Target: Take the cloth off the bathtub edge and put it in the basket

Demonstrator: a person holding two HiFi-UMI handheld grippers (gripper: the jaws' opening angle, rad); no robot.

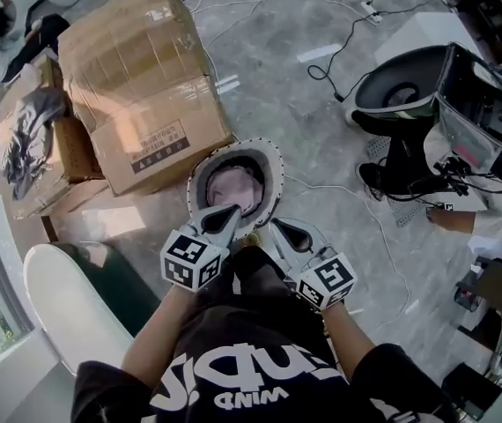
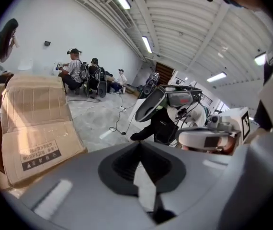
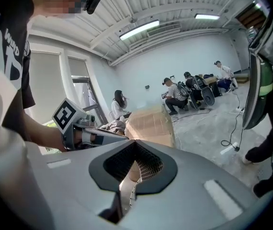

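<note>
grey floor (image 1: 304, 122) below: cloth (image 1: 238, 186) lies in the basket (image 1: 273, 161), beyond clenched empty jaws of left gripper (image 1: 232, 211) and right gripper (image 1: 279, 226).

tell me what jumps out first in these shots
The round white basket at the centre of the head view, with a pink cloth bundled inside it. Just below it, the left gripper and right gripper are side by side, both with jaws together and empty. A big cardboard box sits at upper left.
</note>
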